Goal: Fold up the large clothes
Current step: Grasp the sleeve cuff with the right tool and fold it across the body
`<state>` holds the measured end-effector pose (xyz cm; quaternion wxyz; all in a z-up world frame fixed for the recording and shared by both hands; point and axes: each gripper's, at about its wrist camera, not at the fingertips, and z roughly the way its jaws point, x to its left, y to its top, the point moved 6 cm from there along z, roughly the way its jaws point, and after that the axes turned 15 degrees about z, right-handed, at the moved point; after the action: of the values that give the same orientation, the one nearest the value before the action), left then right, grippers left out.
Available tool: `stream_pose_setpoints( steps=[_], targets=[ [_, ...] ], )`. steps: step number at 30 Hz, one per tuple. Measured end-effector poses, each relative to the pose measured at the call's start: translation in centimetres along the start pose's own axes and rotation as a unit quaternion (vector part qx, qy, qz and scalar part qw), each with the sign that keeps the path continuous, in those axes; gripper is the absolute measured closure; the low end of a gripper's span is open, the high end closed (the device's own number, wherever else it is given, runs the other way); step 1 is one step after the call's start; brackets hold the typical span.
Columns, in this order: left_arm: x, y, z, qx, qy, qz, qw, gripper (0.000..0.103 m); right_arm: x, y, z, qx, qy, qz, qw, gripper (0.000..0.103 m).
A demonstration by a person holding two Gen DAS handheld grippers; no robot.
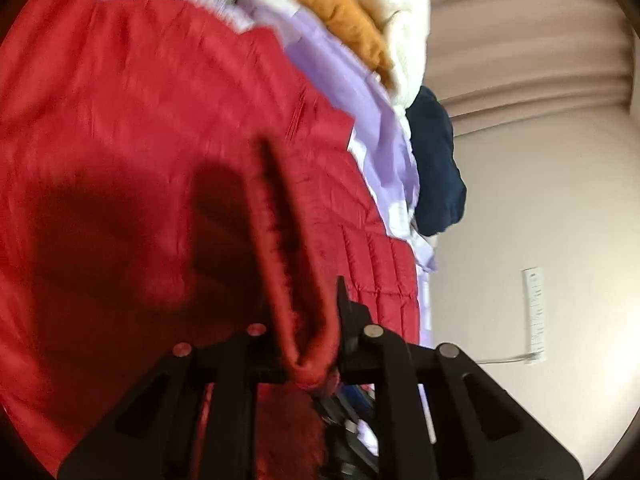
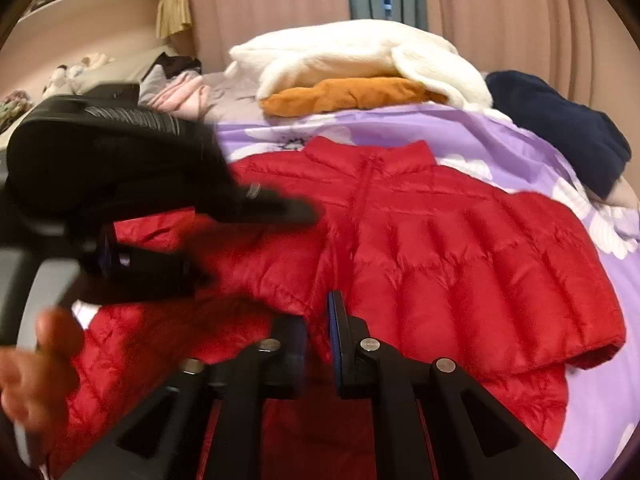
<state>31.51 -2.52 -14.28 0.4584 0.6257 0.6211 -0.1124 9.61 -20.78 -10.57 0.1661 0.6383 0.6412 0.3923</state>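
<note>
Jacket: red puffer jacket (image 2: pixel 440 248) spread flat on purple bedsheet (image 2: pixel 540 152), collar at 12 o'clock
Left tongs (image 1: pixel 316 364): clamped on a jacket fold (blurred)
Right tongs (image 2: pixel 318 344): pinching the jacket hem

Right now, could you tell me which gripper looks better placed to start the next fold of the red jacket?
Left, probably: the left gripper is already shut on a fold of the red jacket, while the right gripper looks shut over the jacket's lower edge, no fabric visibly pinched.
</note>
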Motion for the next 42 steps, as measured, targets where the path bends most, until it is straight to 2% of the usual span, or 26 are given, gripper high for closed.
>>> stream_pose_setpoints(
  steps=[2, 4, 7, 10, 12, 15, 17, 21, 22, 23, 24, 25, 26, 29, 32, 34, 36, 38, 42],
  targets=[
    [-0.2, 1.3, -0.9, -0.02, 0.023, 0.029, 0.9991, 0.09, -0.7, 0.5, -1.1, -0.009, 0.019, 0.026, 0.999, 0.083],
    [0.4, 2.5, -1.9, -0.037, 0.044, 0.046, 0.9973, 0.09, -1.8, 1.6, -2.6, -0.026, 0.041, 0.054, 0.997, 0.065],
    [2.4, 3.5, -2.9, -0.047, 0.085, 0.054, 0.9938, 0.09, -4.1, 3.5, -4.1, -0.053, 0.058, 0.101, 0.992, 0.064],
    [5.2, 3.5, -3.0, -0.046, 0.112, 0.039, 0.9919, 0.088, -7.6, 5.0, -3.8, -0.065, 0.011, 0.144, 0.987, 0.064],
    [7.0, 3.1, -2.1, -0.019, 0.124, 0.029, 0.9917, 0.084, -9.5, 5.0, -2.0, -0.043, -0.008, 0.161, 0.986, 0.064],
    [9.2, 2.6, -1.6, -0.012, 0.165, 0.025, 0.9859, 0.08, -12.4, 3.4, 1.6, 0.009, -0.071, 0.184, 0.98, 0.064],
    [10.4, 2.2, -1.4, -0.005, 0.162, 0.013, 0.9867, 0.068, -12.8, 2.1, 2.7, 0.033, -0.064, 0.189, 0.979, 0.064],
    [11.5, 1.6, -1.5, 0.014, 0.135, -0.007, 0.9907, 0.066, -11.8, 1.8, 3.6, 0.04, -0.09, 0.146, 0.984, 0.064],
    [11.4, 1.5, -2.1, 0.014, 0.129, -0.013, 0.9915, 0.059, -11.6, 2.1, 3.8, 0.044, -0.096, 0.14, 0.984, 0.064],
    [11.2, 1.5, -2.8, 0.011, 0.125, -0.015, 0.992, 0.048, -11.5, 2.4, 3.7, 0.046, -0.099, 0.139, 0.984, 0.064],
    [10.9, 1.3, -4.3, 0.001, 0.121, -0.014, 0.9926, 0.042, -11.4, 2.6, 3.3, 0.045, -0.098, 0.143, 0.984, 0.064],
    [10.5, 1.2, -5.5, -0.009, 0.119, -0.011, 0.9928, 0.029, -11.4, 2.8, 2.8, 0.044, -0.093, 0.149, 0.984, 0.064],
    [10.5, 0.9, -7.4, -0.025, 0.118, -0.008, 0.9927, 0.021, -11.2, 2.9, 2.1, 0.038, -0.08, 0.156, 0.984, 0.064],
    [11.4, 0.4, -11.9, -0.071, 0.108, -0.02, 0.9914, 0.02, -10.6, 2.5, -0.5, 0.018, -0.048, 0.162, 0.986, 0.064],
    [14.8, -0.8, -16.9, -0.12, 0.112, -0.071, 0.9839, 0.02, -9.8, 1.8, -2.3, 0.011, -0.034, 0.16, 0.987, 0.064],
    [17.9, -1.8, -20.0, -0.149, 0.12, -0.116, 0.9746, 0.02, -9.4, 1.6, -3.0, 0.009, -0.025, 0.163, 0.986, 0.064],
    [20.9, -2.9, -22.6, -0.179, 0.112, -0.17, 0.9627, 0.02, -9.0, 1.3, -3.8, 0.003, -0.014, 0.167, 0.986, 0.064],
    [23.2, -3.7, -24.3, -0.208, 0.095, -0.209, 0.9507, 0.02, -8.7, 1.2, -4.4, -0.003, -0.009, 0.171, 0.985, 0.064],
    [25.9, -4.5, -25.1, -0.239, 0.06, -0.265, 0.932, 0.02, -8.2, 0.8, -5.0, -0.008, -0.006, 0.181, 0.983, 0.064]
  ],
)
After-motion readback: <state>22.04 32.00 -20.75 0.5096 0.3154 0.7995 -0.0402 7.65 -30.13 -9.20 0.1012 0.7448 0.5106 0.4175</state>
